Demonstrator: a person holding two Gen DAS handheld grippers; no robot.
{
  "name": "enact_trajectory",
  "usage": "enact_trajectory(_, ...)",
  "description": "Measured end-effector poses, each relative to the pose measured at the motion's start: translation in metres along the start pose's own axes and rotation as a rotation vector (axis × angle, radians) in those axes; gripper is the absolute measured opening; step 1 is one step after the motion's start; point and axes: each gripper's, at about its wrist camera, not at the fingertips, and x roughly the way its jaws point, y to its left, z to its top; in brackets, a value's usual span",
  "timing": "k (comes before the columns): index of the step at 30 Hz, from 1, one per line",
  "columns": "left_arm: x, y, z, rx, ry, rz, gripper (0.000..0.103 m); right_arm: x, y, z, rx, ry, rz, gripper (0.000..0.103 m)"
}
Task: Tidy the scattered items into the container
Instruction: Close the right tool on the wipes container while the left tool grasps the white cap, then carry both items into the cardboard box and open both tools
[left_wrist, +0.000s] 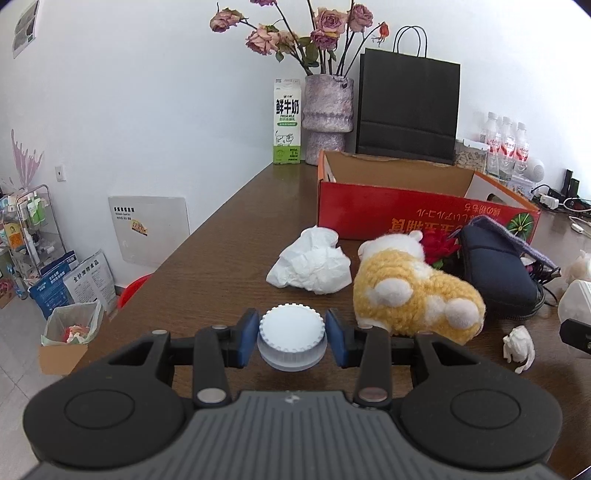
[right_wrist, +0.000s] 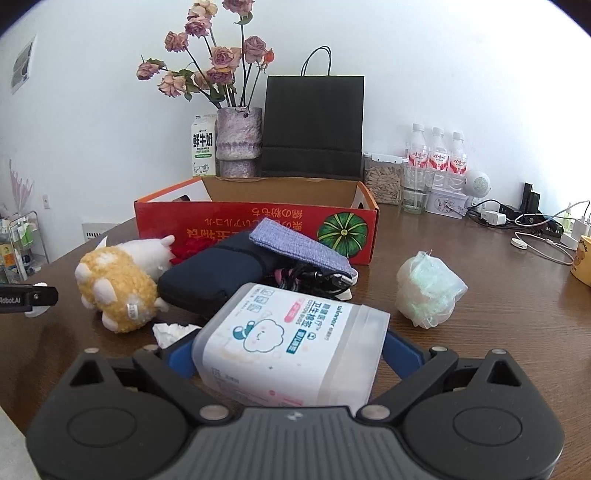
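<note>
My left gripper is shut on a small white jar with a ridged lid, just above the brown table. My right gripper is shut on a translucent box of cotton swabs, its blue pads against the sides. The red cardboard box stands open beyond both. In front of it lie a crumpled tissue, a yellow plush toy, a dark pouch, a purple cloth case, a small white figurine and a wad of thin plastic.
A milk carton, a vase of dried roses and a black paper bag stand behind the box. Water bottles, chargers and cables fill the far right. The table edge runs along the left, with a bin on the floor.
</note>
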Motion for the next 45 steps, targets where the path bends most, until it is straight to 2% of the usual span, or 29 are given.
enact_trajectory(8, 0.001, -0.02, 0.055, -0.001, -0.113, -0.096, 0.041, 0.008, -0.007, 0.043, -0.028, -0.102, 0.024, 0.1)
enact_trajectory(16, 0.035, -0.053, 0.119, -0.008, -0.184, -0.155, 0.041, 0.049, -0.012, 0.111, -0.038, -0.198, 0.042, 0.1)
enact_trajectory(21, 0.077, -0.071, 0.149, -0.037, -0.161, -0.168, 0.041, 0.09, -0.016, 0.149, -0.015, -0.202, 0.06, 0.1)
enact_trajectory(27, 0.139, -0.082, 0.171, -0.082, -0.088, -0.161, 0.041, 0.148, -0.013, 0.178, -0.017, -0.167, 0.057, 0.1)
enact_trajectory(33, 0.19, -0.08, 0.156, -0.088, 0.016, -0.117, 0.041, 0.195, -0.015, 0.17, 0.005, -0.061, 0.069, 0.1)
enact_trajectory(36, 0.195, -0.076, 0.152, -0.1, 0.037, -0.12, 0.041, 0.209, -0.012, 0.164, 0.006, -0.018, 0.063, 0.1)
enact_trajectory(40, 0.193, -0.079, 0.15, -0.077, 0.039, -0.108, 0.042, 0.211, -0.011, 0.16, -0.007, -0.008, 0.049, 0.1)
enact_trajectory(41, 0.193, -0.081, 0.15, -0.071, 0.045, -0.106, 0.044, 0.211, -0.011, 0.16, -0.007, -0.008, 0.047, 0.1)
enact_trajectory(42, 0.193, -0.082, 0.15, -0.066, 0.048, -0.105, 0.053, 0.212, -0.012, 0.16, -0.005, -0.007, 0.046, 0.1)
enact_trajectory(43, 0.193, -0.082, 0.15, -0.063, 0.047, -0.102, 0.066, 0.212, -0.012, 0.161, -0.002, -0.004, 0.043, 0.1)
enact_trajectory(44, 0.192, -0.083, 0.151, -0.062, 0.041, -0.097, 0.075, 0.212, -0.013, 0.161, 0.0, -0.001, 0.042, 0.1)
enact_trajectory(45, 0.19, -0.083, 0.151, -0.063, 0.028, -0.096, 0.095, 0.212, -0.013, 0.161, 0.0, 0.004, 0.042, 0.1)
